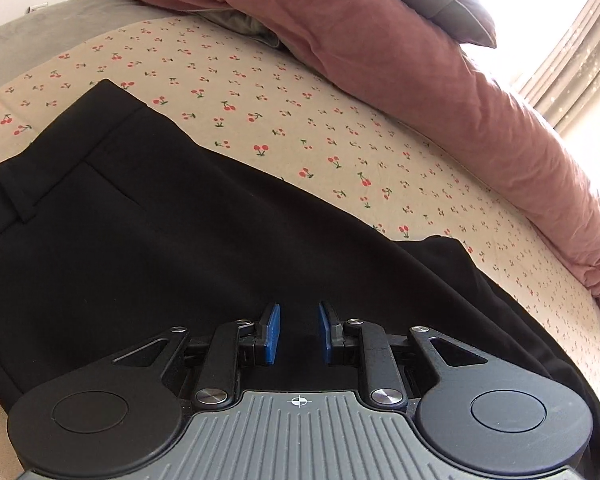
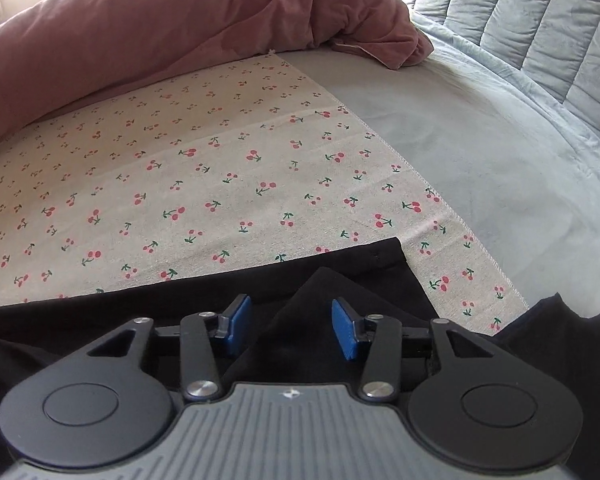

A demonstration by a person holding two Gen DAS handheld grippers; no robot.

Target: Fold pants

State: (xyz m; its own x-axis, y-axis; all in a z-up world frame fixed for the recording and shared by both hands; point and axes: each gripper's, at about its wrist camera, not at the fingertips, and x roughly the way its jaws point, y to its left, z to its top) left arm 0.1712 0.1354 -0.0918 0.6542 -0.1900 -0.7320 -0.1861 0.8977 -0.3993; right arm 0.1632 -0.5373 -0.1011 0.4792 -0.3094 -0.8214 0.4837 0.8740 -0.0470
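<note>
the black pants [image 1: 148, 240] lie flat on a cream cloth printed with small red cherries [image 1: 300, 120], spread over a bed. in the left wrist view the waistband sits at the far left, with a belt loop [image 1: 16, 196] and a slanted pocket seam showing; the fabric is matte, smooth and dense, nearly without creases, and its far edge runs in a straight diagonal toward the right. a second dark layer bulges out at the near right. in the right wrist view a squared hem end [image 2: 384, 264] of the pants lies near the cloth's stitched right edge, and a pointed fold of the same black fabric [image 2: 296, 320] rises between the fingers.

the left gripper [image 1: 299, 334] hovers low over the pants, its blue ribbed pads [image 1: 273, 332] parted by a narrow gap with only dark cloth seen beneath — nothing pinched. the right gripper [image 2: 291, 330] stands wider, pads apart on either side of the peaked fold, not closed on it.

a rumpled dusty-pink duvet [image 1: 420, 80] is heaped along the far side, soft and thickly wrinkled. to the right in the right wrist view lie a pale grey-blue plush sheet [image 2: 480, 152] and a quilted, channel-stitched headboard [image 2: 540, 12].
</note>
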